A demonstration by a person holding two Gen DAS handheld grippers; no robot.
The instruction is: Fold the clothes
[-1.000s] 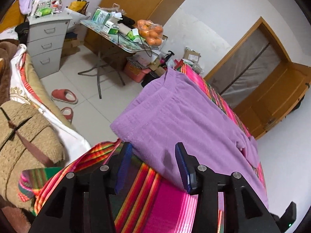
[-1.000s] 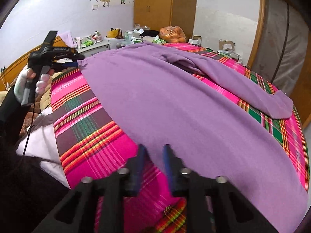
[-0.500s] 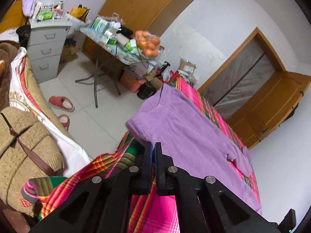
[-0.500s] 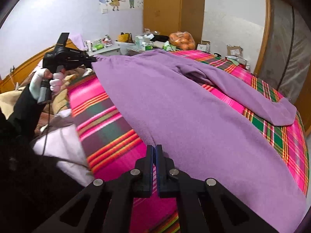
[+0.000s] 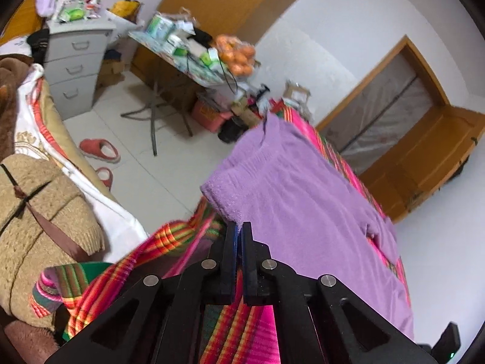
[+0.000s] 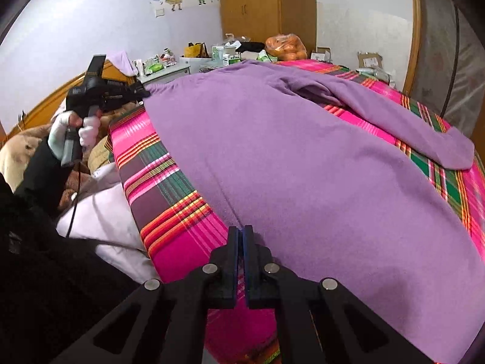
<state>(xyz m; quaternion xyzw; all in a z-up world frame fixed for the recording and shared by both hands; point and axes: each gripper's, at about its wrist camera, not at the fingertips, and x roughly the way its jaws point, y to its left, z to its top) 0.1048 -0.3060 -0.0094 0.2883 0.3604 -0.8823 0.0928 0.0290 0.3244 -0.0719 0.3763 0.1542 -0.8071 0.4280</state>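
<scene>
A purple sweater (image 6: 303, 157) lies spread over a bed with a pink striped cover (image 6: 169, 194). One sleeve (image 6: 394, 121) stretches toward the right. My left gripper (image 5: 239, 227) is shut on a corner of the purple sweater (image 5: 291, 194) at the bed's edge. From the right wrist view that same left gripper (image 6: 142, 93) shows at the far left corner, held by a gloved hand (image 6: 72, 133). My right gripper (image 6: 240, 230) is shut on the sweater's near edge, pinching a fold of cloth.
A folding table (image 5: 182, 57) crowded with boxes and a bag of oranges (image 5: 236, 54) stands beyond the bed. A grey drawer unit (image 5: 75, 60), red slippers (image 5: 100, 150) on the tiled floor, and a woven bag (image 5: 39, 200) sit left. Wooden wardrobe (image 6: 251, 3) behind.
Both grippers went from open to shut on the sweater's edge. The left one has since lifted its corner a little off the bed.
</scene>
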